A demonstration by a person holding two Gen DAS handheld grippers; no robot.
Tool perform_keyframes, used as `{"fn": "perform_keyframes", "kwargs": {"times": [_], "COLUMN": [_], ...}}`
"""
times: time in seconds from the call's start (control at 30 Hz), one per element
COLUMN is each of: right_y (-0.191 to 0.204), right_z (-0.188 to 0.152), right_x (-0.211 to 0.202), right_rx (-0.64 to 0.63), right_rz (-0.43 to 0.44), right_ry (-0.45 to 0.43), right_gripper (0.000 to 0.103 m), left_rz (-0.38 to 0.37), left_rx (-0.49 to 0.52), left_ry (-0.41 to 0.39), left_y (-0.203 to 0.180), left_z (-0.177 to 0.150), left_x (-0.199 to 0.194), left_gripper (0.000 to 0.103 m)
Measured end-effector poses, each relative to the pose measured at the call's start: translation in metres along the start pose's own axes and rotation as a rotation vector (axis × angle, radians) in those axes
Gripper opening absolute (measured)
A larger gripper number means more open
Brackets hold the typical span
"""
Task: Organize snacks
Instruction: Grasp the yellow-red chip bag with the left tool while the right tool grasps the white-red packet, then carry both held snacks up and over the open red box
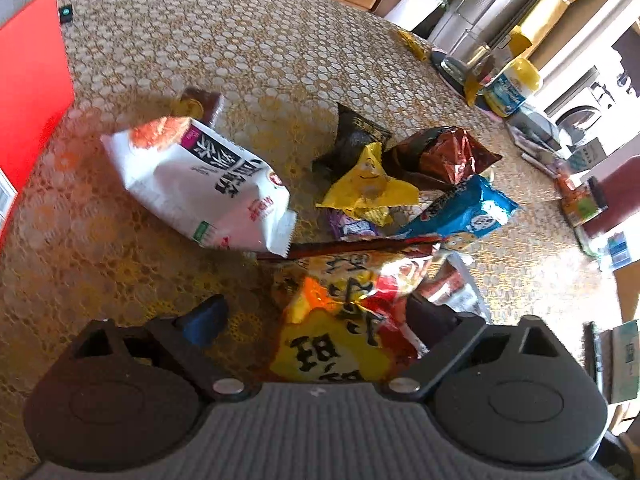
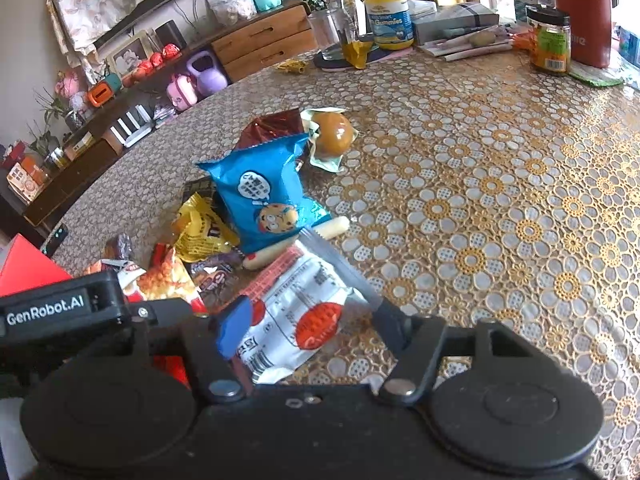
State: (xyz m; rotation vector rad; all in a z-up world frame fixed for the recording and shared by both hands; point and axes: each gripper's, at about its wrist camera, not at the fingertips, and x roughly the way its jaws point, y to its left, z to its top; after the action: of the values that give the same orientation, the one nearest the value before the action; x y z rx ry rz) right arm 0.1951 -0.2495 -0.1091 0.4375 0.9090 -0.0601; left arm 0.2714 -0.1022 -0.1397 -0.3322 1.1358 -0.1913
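**Snack count on the patterned table**

The right wrist view shows one blue cookie packet (image 2: 267,192) at 12 o'clock of the pile, one round golden pastry in clear wrap (image 2: 331,136) at 1 o'clock, one dark red foil bag (image 2: 276,126), one yellow wrapper (image 2: 200,232) at 9 o'clock, and two pale sausage sticks (image 2: 328,230). The left wrist view adds one white noodle-style bag (image 1: 200,184) at 10 o'clock, one black packet (image 1: 352,136) and one orange-yellow bag (image 1: 340,320) at 6 o'clock. One yellow-lidded gummies jar (image 2: 388,14) stands at the far edge.
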Motion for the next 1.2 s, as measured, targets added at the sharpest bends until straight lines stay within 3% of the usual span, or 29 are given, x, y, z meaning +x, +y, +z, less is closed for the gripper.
{"fn": "perform_keyframes", "kwargs": {"times": [0.07,0.1,0.17,0.3,0.5,1.2], "right_y": [0.001,0.002,0.001,-0.005,0.002,0.052], "right_z": [-0.001,-0.002,-0.002,-0.001,-0.005,-0.044], "right_x": [-0.001,-0.002,-0.005,-0.009,-0.023,-0.101], "right_rx": [-0.009,-0.016,-0.003,0.031,-0.007,-0.400], "right_rz": [0.001,0.000,0.004,0.029,0.050,0.014], "right_ry": [-0.010,-0.017,-0.033,-0.044,-0.078,-0.186], "right_gripper": [0.055,0.051,0.044,0.030,0.019,0.010], "left_rz": [-0.024,-0.033,-0.043,-0.024,0.004,0.045], "left_rx": [-0.014,-0.022,-0.026,0.001,0.035,0.132], "left_ry": [0.009,0.013,0.023,0.011,-0.015,-0.119], "left_y": [0.000,0.000,0.001,0.000,0.004,0.030], "left_z": [0.000,0.000,-0.001,-0.007,-0.018,-0.061], "left_x": [0.000,0.000,-0.001,-0.005,-0.019,-0.098], "left_gripper": [0.081,0.070,0.064,0.063,0.061,0.061]}}
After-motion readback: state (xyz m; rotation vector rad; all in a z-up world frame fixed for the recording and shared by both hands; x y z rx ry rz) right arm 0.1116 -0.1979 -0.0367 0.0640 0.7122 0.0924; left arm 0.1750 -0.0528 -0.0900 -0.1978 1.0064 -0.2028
